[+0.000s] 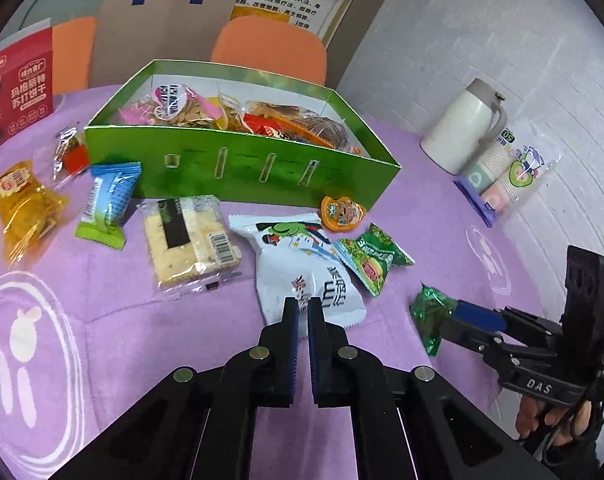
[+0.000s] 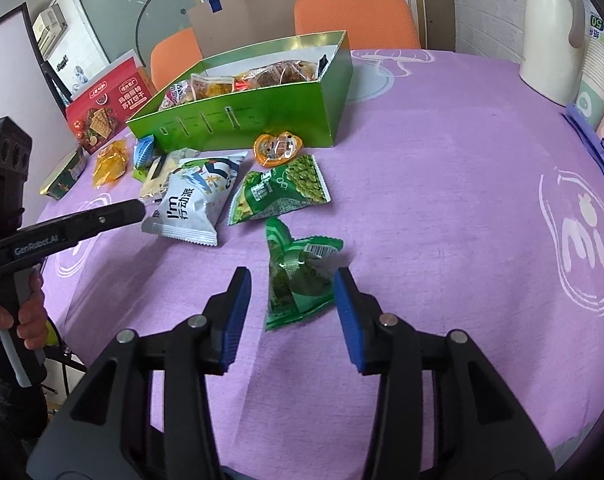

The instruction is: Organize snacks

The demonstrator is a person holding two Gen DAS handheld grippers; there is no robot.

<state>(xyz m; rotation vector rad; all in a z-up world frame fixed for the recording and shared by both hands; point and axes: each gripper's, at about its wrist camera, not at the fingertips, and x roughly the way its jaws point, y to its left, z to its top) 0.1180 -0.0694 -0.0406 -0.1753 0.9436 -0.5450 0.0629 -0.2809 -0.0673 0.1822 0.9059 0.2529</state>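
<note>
**Right tool lined up on the small green packet, box still waiting**

Right tool [image 2: 292, 316] has its fingers spread wide with the small green packet [image 2: 298, 276] sitting between the blue pads, not pinched yet as far as I can see. The packet lies flat on the purple counter [image 2: 442, 200], nearest to me and farthest from the green box [image 2: 242, 120], so grabbing it first makes sense. Left tool [image 1: 302, 340] is nearly shut with nothing in it, hovering over the near edge of the white chip bag [image 1: 302, 264], probably parked until its turn. Closer to the box are another green pea packet [image 2: 282, 192] and an orange jelly cup [image 2: 276, 148] right against the box's front wall. Crackers [image 1: 190, 236] and other wrapped snacks trail off left of the box. It's already half full, so everything loose is probably headed in there.
</note>
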